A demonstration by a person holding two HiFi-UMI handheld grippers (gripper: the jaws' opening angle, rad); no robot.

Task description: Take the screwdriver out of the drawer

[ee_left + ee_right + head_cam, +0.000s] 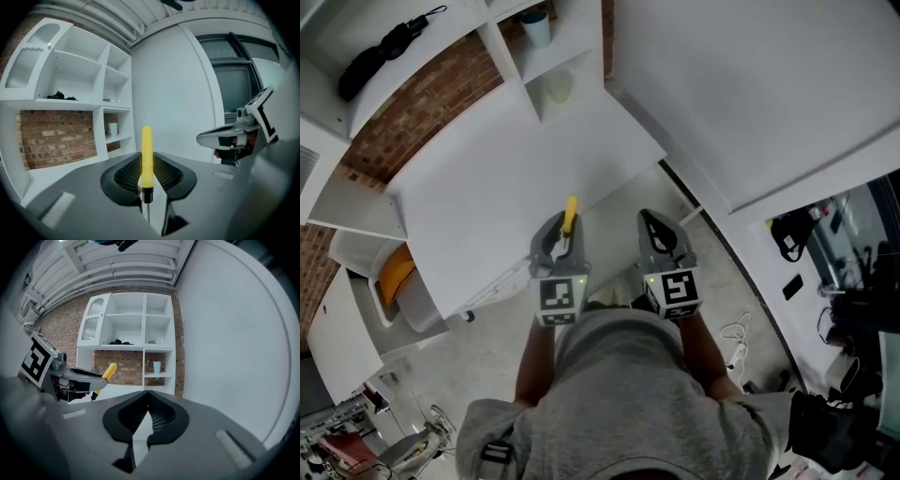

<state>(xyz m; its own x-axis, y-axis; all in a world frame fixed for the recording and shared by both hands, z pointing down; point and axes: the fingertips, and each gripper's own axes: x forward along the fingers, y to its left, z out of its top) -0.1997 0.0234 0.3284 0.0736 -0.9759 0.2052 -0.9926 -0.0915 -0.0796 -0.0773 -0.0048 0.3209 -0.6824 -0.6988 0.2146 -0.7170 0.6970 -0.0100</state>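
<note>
A screwdriver (570,214) with a yellow handle is held in my left gripper (564,228), in front of the person's chest and over the near edge of the white table (506,178). In the left gripper view the jaws are shut on the screwdriver (146,154) near its black collar, and the handle stands up past the left gripper's (146,183) fingertips. My right gripper (651,221) hovers beside it on the right, shut with nothing between its jaws. The right gripper view shows its own tips (148,393) meeting, with the screwdriver (107,372) to the left.
An open white drawer (367,298) with an orange thing (395,274) inside sticks out at the table's left end. A white shelf unit (548,56) against the brick wall holds a pale cup (536,26) and a black folded thing (380,52). Cables lie on the floor (736,342) at the right.
</note>
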